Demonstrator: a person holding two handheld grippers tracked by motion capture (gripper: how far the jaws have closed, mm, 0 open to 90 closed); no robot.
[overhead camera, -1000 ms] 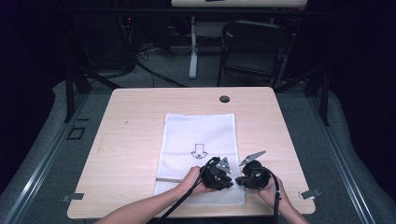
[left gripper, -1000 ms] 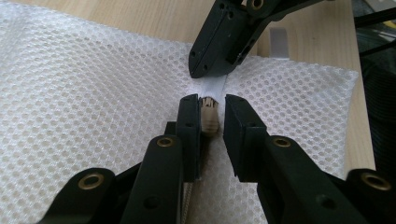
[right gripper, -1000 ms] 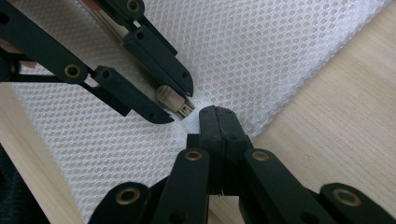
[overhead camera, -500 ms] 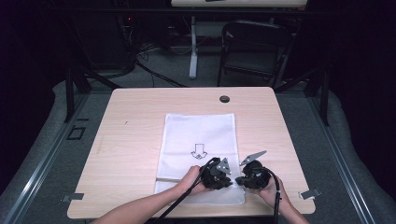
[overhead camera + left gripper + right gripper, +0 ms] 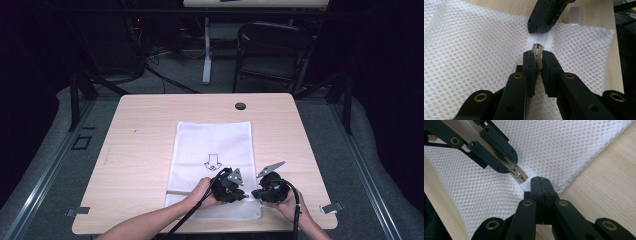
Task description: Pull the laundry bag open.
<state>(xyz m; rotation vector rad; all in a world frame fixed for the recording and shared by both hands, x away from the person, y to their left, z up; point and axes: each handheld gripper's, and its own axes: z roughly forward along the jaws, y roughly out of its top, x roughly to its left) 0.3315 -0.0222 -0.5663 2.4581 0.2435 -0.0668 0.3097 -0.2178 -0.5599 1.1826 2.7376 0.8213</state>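
While two grippers' jaws pinch its zipper (image 5: 537, 51), one mesh bag (image 5: 212, 145) lies flat.

— Inspector: What is obscured on the white mesh zip bag (image 5: 212, 150)?

— Assistant: In the high view both hand-held black grippers cover its near edge, so the beige zipper (image 5: 538, 51) cannot be made out there. The left gripper (image 5: 537, 58) hides the slider between its jaws.

— Inspector: Edges?

— Assistant: Both gripper views crop the bag.
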